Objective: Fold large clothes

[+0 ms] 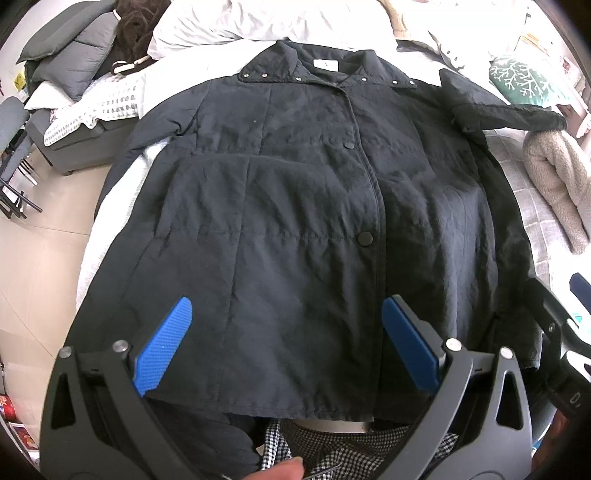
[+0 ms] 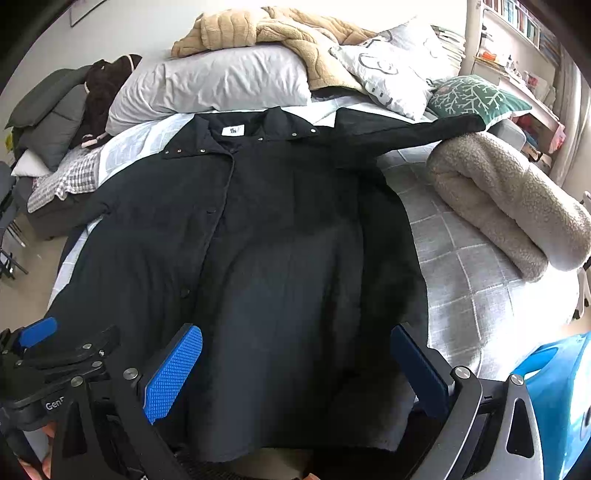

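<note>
A large dark navy quilted coat (image 1: 295, 206) lies face up and buttoned on the bed, collar far, hem near; it also shows in the right wrist view (image 2: 280, 236). Its right sleeve (image 2: 410, 129) stretches out to the far right, and its left sleeve (image 1: 147, 133) hangs over the bed's left side. My left gripper (image 1: 288, 343) is open and empty above the hem, blue pads (image 1: 164, 343) wide apart. My right gripper (image 2: 299, 369) is open and empty above the hem's right part. The left gripper also shows in the right wrist view (image 2: 37, 332).
The bed (image 2: 472, 280) has a grey checked cover. A rolled beige fleece blanket (image 2: 509, 206) lies right of the coat. Pillows (image 2: 221, 81) and a tan blanket (image 2: 273, 29) are piled at the head. A grey sofa (image 1: 70, 48) stands left, a blue object (image 2: 554, 387) near right.
</note>
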